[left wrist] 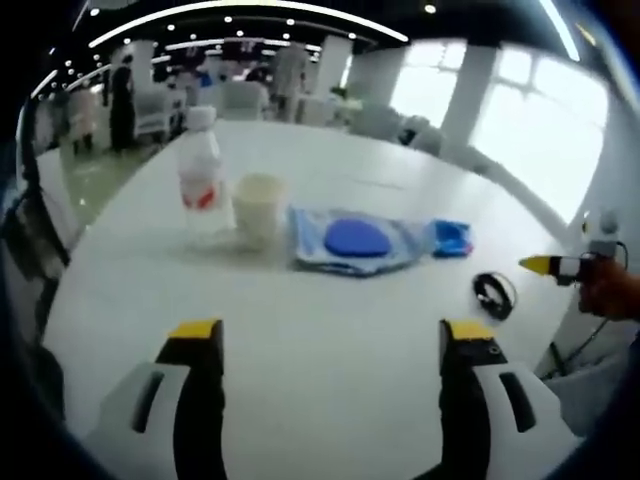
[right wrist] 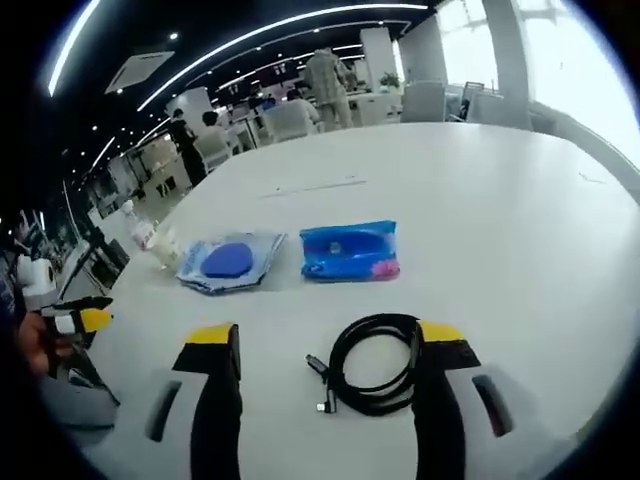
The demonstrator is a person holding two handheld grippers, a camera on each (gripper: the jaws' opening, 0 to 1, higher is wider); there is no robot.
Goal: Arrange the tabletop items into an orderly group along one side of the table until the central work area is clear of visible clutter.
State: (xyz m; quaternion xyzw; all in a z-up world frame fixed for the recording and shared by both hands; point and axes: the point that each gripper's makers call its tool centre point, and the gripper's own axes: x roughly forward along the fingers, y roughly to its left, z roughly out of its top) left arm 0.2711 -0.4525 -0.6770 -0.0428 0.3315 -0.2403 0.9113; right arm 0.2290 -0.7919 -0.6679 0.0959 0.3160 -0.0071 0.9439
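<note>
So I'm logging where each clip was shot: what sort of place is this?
Probably a large open office or cafeteria hall: a big white table, more tables and chairs behind, people standing about, curved ceiling light strips and tall windows.

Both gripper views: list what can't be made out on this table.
- Bottle label: blurred in the left gripper view, too small in the right gripper view.
- Cup contents: hidden by its wall, left gripper view.
- Blue packet print: blurred, right gripper view.
- Cable far loop: partly hidden by the right gripper.
</note>
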